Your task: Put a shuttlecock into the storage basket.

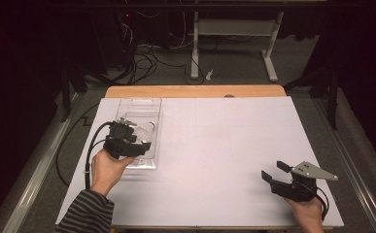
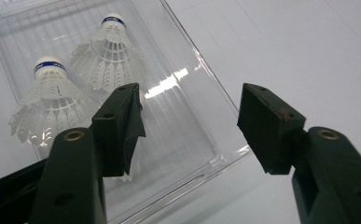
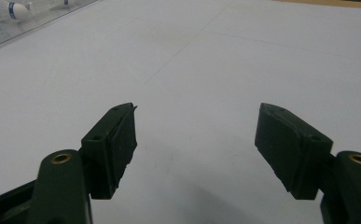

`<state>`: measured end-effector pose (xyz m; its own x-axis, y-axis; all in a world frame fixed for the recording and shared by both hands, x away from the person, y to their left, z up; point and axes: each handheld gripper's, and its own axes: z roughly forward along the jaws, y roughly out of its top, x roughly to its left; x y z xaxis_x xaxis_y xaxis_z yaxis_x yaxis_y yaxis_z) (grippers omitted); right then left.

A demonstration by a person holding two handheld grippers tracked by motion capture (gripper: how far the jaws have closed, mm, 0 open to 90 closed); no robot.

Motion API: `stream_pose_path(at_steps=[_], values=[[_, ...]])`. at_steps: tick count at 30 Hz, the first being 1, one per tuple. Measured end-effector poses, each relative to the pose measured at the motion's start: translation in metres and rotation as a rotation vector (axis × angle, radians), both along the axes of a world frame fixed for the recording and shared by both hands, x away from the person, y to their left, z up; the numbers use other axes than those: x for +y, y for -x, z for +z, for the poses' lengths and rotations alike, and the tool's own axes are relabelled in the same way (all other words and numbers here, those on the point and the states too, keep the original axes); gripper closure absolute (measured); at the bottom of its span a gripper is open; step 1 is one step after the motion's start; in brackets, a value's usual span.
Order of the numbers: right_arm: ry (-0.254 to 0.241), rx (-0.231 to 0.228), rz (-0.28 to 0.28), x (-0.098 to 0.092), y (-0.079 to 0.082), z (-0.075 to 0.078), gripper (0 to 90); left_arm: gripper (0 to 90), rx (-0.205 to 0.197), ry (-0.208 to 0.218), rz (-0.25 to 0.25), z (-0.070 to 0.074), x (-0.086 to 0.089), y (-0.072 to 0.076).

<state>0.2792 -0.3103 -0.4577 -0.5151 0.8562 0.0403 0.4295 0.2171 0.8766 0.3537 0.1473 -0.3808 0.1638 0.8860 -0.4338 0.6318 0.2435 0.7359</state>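
Observation:
A clear plastic tray [image 1: 138, 104] lies at the left of the white table. Inside it lie two white feather shuttlecocks [image 2: 110, 51] [image 2: 50, 95] with blue-banded corks, and part of another peeks from behind a jaw pad. My left gripper [image 2: 190, 112] hangs over the tray's near end [image 2: 234, 156], jaws wide apart, nothing between the pads. In the high view the left gripper [image 1: 139, 137] covers the tray's near half, with one shuttlecock [image 1: 149, 127] beside it. My right gripper [image 1: 273, 170] rests at the table's near right, open and empty [image 3: 194, 126], far from the tray.
The white sheet [image 1: 224, 145] covers the table, with a wooden strip [image 1: 195, 91] at the far edge. The tray's corner [image 3: 29, 18] lies far off to the upper left in the right gripper view. Cables and a desk frame [image 1: 273, 63] stand on the floor beyond.

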Motion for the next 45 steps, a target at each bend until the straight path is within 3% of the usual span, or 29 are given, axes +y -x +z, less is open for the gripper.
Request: stream_pose_path(at_steps=[22, 28, 40, 45], values=[[0.0, 0.0, 0.0, 0.0, 0.0, 0.0, 29.9, 40.6, -0.054, 0.065, 0.025, 0.001, 0.008, 0.013], [0.0, 0.0, 0.001, 0.0, 0.0, 0.0, 30.0, 39.3, -0.09, 0.06, 0.046, -0.002, 0.009, 0.014], [0.001, -0.001, 0.002, 0.0, 0.0, 0.0, 29.9, 38.3, -0.154, 0.099, 0.079, -0.006, 0.015, 0.018], [0.001, -0.001, 0.0, 0.0, 0.0, 0.0, 29.9, 38.1, -0.161, 0.109, 0.076, -0.01, 0.016, 0.019]])
